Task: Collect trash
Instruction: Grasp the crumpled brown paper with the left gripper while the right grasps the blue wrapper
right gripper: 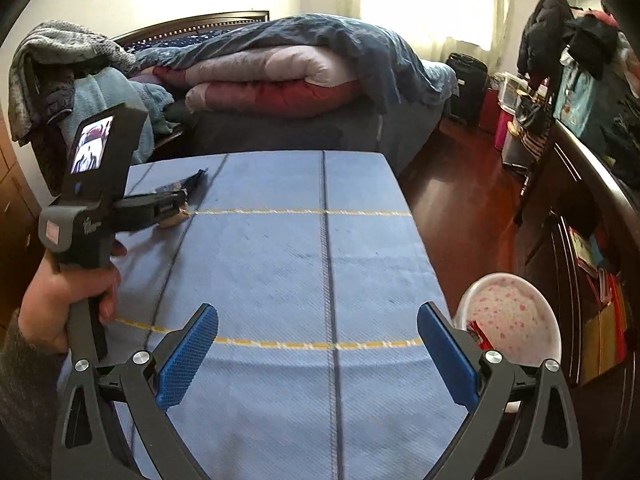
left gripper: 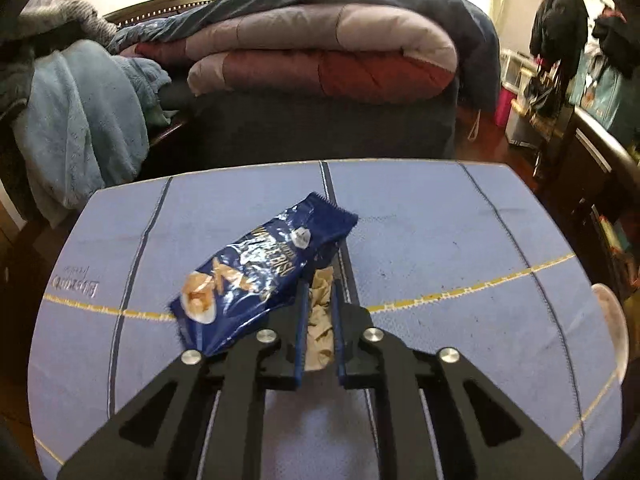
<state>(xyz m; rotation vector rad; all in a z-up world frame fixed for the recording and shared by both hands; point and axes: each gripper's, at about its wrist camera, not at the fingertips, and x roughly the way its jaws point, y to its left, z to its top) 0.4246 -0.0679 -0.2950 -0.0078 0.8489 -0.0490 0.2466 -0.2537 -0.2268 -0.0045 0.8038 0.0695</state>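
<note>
My left gripper (left gripper: 321, 286) is shut on a crumpled beige paper (left gripper: 320, 336), which sits pinched between the blue pads on the blue tablecloth (left gripper: 440, 240). A shiny dark-blue wafer wrapper (left gripper: 264, 272) lies just left of it, touching the left finger. The right wrist view shows the same left gripper (right gripper: 182, 204) at the table's far left, held by a hand (right gripper: 60, 300), with the paper (right gripper: 176, 220) and wrapper (right gripper: 196, 178) at its tip. My right gripper (right gripper: 318, 312) hangs open over the near table with nothing between its fingers.
A white bin (right gripper: 512, 316) with pink speckles stands off the table's right edge and holds a red wrapper (right gripper: 478, 334). Behind the table is a bed with folded quilts (right gripper: 280, 80) and a blue towel (left gripper: 88, 120). Wooden floor (right gripper: 448, 200) and dark furniture are at the right.
</note>
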